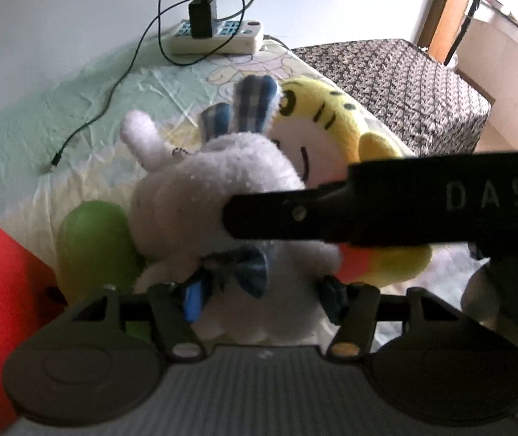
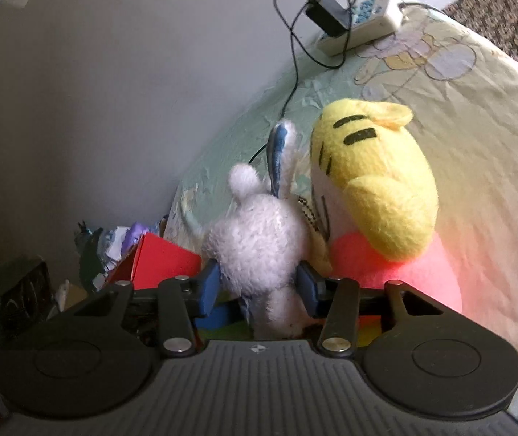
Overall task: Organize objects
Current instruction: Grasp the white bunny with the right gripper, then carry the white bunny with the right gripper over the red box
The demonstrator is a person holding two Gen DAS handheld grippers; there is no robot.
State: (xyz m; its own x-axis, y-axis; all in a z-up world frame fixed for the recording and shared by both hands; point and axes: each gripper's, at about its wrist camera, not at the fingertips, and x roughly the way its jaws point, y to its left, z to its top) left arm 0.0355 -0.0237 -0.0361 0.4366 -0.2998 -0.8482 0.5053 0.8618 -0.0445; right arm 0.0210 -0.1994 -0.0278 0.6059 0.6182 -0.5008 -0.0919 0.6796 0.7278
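Between the blue pads of the right gripper (image 2: 259, 289) the white plush rabbit (image 2: 259, 243) is pinched at its lower body, the pads (image 2: 209, 287) being pressed into the fur on both sides; the rabbit is seen from behind in that view, with a round tail-like tuft and one blue-lined ear raised. From the left wrist view the same rabbit (image 1: 215, 189) is seen between the fingers of the left gripper (image 1: 262, 298) as well, a blue pad (image 1: 191, 299) lying against its left side beside a blue checked bow; whether the left gripper is closed on the rabbit or merely set around it cannot be told, since the picture is blurred. A black finger of the right gripper (image 1: 386, 207), marked with the letters DAS, is laid across the rabbit from the right in that view. Just behind the rabbit, and touching it, a yellow and white plush tiger (image 2: 375, 189) is found, with a pink lower part; a green plush shape (image 1: 93, 243) is seen at the rabbit's left. All are carried by a pale green bed sheet (image 2: 476, 127) printed with cartoon figures; farther off, against the wall, a white power strip (image 1: 219, 36) is placed, with a black charger (image 1: 202, 16) plugged into it and a thin black cable (image 1: 113, 87) trailed over the sheet. A red box (image 2: 164, 259) is seen at the bed's edge.
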